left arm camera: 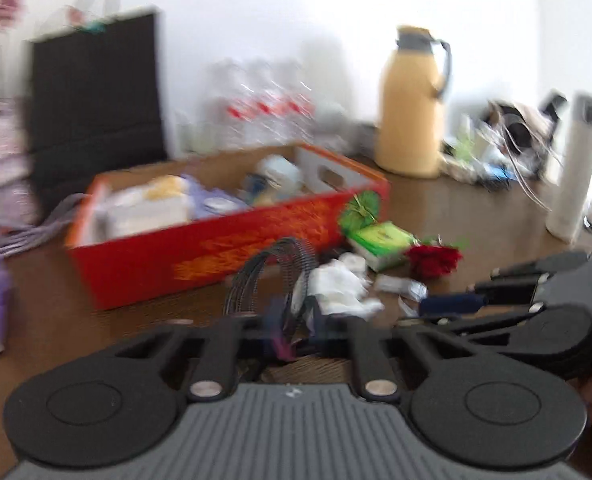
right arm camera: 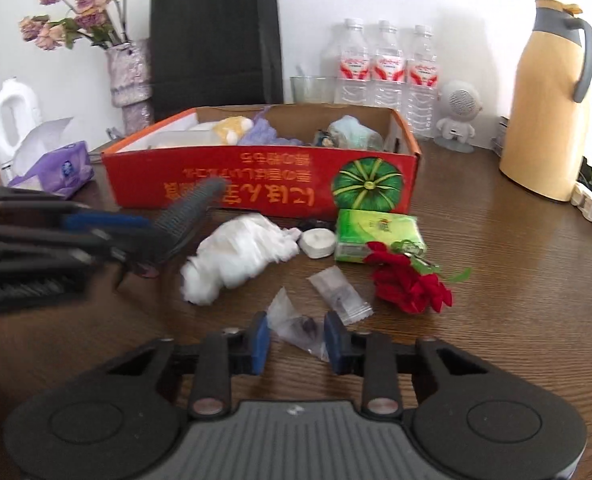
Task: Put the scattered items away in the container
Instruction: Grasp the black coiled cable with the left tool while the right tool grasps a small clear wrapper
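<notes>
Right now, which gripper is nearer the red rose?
Right. The right gripper sits just in front of the red rose, jaws around a clear wrapper. The left gripper is farther off, beyond the white tissue wad, holding a dark ridged item.

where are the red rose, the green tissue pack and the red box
red rose [right arm camera: 410, 286], right wrist view, on the petals
green tissue pack [right arm camera: 376, 232], right wrist view, on its top face
red box [right arm camera: 255, 184], right wrist view, on its front wall

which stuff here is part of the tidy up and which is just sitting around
Part of the job:
red box
white tissue wad
green tissue pack
red rose
clear wrappers
tape roll

Just lying about:
yellow jug
water bottles
black bag
flower vase
</notes>
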The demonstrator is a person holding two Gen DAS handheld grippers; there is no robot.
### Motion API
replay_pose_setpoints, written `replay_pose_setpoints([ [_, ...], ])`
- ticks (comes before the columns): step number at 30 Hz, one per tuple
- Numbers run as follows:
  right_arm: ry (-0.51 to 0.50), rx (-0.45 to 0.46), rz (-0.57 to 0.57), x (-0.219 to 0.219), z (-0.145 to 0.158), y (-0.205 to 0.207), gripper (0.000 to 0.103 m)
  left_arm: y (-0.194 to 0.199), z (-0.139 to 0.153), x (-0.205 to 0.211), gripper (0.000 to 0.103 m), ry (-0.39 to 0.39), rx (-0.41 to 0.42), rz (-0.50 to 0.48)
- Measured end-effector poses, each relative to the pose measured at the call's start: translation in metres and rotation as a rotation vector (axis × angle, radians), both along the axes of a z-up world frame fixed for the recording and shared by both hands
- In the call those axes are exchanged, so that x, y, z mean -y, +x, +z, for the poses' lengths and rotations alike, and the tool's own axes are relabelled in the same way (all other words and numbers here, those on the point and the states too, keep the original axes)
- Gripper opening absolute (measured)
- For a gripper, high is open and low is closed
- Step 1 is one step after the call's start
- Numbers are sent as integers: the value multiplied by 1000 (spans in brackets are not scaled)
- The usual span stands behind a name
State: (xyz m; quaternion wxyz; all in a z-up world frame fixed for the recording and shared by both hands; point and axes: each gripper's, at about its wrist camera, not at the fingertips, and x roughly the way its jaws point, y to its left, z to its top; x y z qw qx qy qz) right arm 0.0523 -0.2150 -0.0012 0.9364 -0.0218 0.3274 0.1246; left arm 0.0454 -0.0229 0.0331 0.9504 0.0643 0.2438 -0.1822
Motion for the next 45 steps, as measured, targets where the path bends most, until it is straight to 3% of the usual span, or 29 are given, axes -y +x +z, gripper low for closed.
replay_pose_setpoints([
  [2, 0, 16, 31, -3, 5, -9, 16, -23, 7, -7, 6, -3, -5, 72],
  [3, 7, 31, 61, -5, 10, -17, 4, -33, 6, -10, 6, -2, -24, 94],
  [6, 28, 51, 140, -13, 20, -44, 6, -68, -3, -7, 8, 51, -47, 114],
  [9, 59, 9, 184, -17, 19, -65, 9, -88, -11, -9, 16, 4, -101, 74],
  [11, 68, 9, 190, -15, 18, -78, 13, -99, -9, -17, 36, -2, -111, 26],
  [12, 65, 15, 187, -13, 20, -85, 16, -104, -4, -24, 41, -6, -97, 5],
  [13, 66, 21, 182, -8, 22, -90, 20, -108, 1, -31, 55, -15, -83, -16],
  [14, 73, 23, 178, -3, 23, -95, 31, -111, 4, -38, 77, -20, -81, -47],
  [15, 83, 21, 177, 3, 25, -99, 42, -110, 5, -44, 88, -18, -88, -99],
  [16, 98, 16, 179, 7, 25, -101, 46, -109, 4, -46, 93, -2, -90, -146],
  [18, 133, -15, 180, 13, 22, -96, 49, -101, -2, -45, 90, 69, -104, -215],
  [20, 140, -66, 132, 11, 17, -85, 48, -84, -13, -38, 65, 129, -189, -208],
  [22, 126, -79, 102, 2, 14, -74, 49, -67, -22, -40, 53, 132, -260, -188],
  [23, 122, -72, 103, -2, 13, -71, 48, -63, -24, -42, 41, 126, -281, -178],
  [25, 102, -58, 108, -11, 13, -66, 48, -62, -22, -39, 28, 120, -287, -112],
  [27, 50, -31, 120, -20, 11, -65, 48, -65, -21, -36, 33, 60, -308, -54],
  [29, 21, -12, 123, -23, 10, -65, 47, -70, -23, -33, 43, 33, -298, -64],
  [33, -17, -34, 92, -25, 7, -61, 35, -71, -24, -33, 45, 29, -285, 17],
  [35, -32, -26, 88, -27, 7, -62, 30, -69, -27, -31, 26, 50, -258, 40],
  [36, -37, -19, 99, -28, 6, -63, 14, -70, -29, -28, 25, 59, -235, 51],
  [40, -82, 8, 140, -36, 5, -69, 12, -76, -32, -26, 22, 51, -183, 99],
  [43, -42, 47, 113, -34, 10, -73, 11, -87, -17, -28, 21, 15, -59, 178],
  [45, -12, 128, 98, -33, 24, -80, 11, -98, 4, -27, 21, -9, 92, 239],
])
